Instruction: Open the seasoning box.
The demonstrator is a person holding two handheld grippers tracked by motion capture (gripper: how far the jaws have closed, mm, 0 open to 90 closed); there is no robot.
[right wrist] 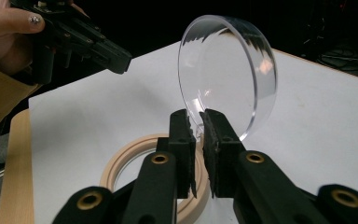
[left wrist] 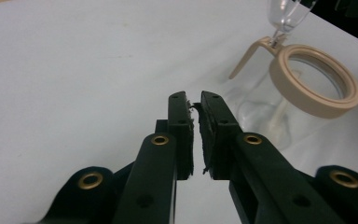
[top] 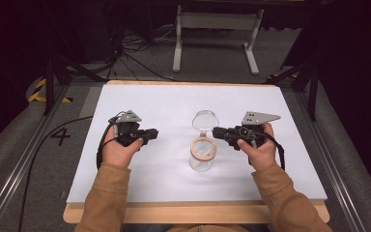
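While the left gripper [top: 150, 134] idles, right fingers [right wrist: 182, 135] pinch the lid [right wrist: 228, 74] (rim)

Jar [right wrist: 154, 163] body behind right gripper [right wrist: 197, 135]; clear lid [left wrist: 286, 14] cut off by top edge.

Lab: railed test table [top: 183, 104]

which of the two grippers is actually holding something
The right gripper, its jaws shut on the clear lid; the left gripper is shut on nothing.
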